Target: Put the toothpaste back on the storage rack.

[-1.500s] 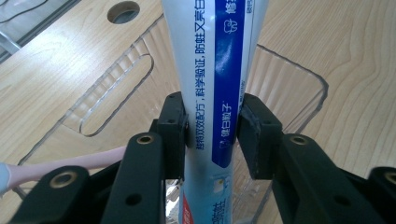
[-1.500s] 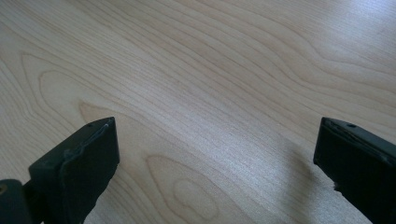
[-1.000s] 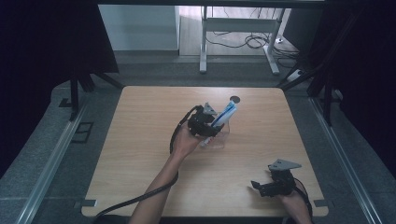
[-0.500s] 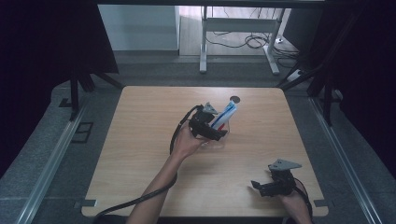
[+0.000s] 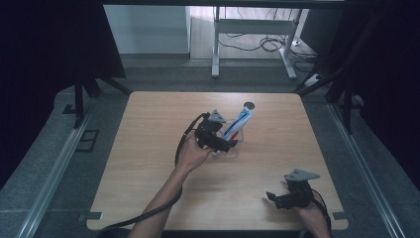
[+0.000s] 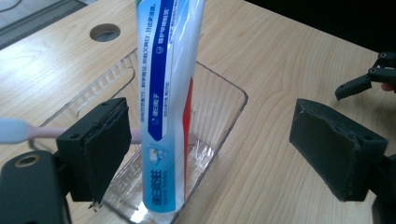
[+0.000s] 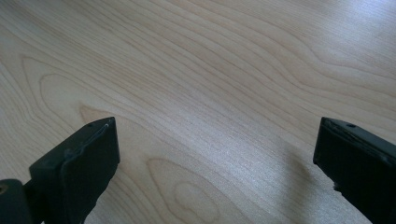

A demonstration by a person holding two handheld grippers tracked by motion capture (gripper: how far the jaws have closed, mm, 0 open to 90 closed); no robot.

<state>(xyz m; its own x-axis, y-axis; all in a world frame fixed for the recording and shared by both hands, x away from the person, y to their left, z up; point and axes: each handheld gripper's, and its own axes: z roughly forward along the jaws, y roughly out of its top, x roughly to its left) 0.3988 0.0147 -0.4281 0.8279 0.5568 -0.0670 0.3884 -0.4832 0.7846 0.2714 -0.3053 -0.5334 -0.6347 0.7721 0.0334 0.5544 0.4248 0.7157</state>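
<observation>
A white, blue and red toothpaste tube (image 5: 236,125) (image 6: 169,93) leans inside a clear plastic tray (image 5: 233,148) (image 6: 224,100) near the table's middle. A pink-handled toothbrush (image 6: 28,132) lies across the tray's left side. My left gripper (image 5: 229,145) (image 6: 210,154) is open just in front of the tray, its jaws standing wide on either side of the tube without touching it. My right gripper (image 5: 276,198) (image 7: 215,177) rests open low over bare wood near the front right edge, and appears far off as the right gripper (image 6: 369,81) in the left gripper view.
The wooden table (image 5: 148,148) has a round cable hole (image 5: 249,105) (image 6: 104,32) behind the tray. A black cable (image 5: 183,141) loops from the left gripper. Desk legs and floor cables (image 5: 247,44) lie beyond the far edge.
The left gripper has drawn back slightly toward the person from the tube and tray. The tube still leans in the tray. The right gripper has stayed put.
</observation>
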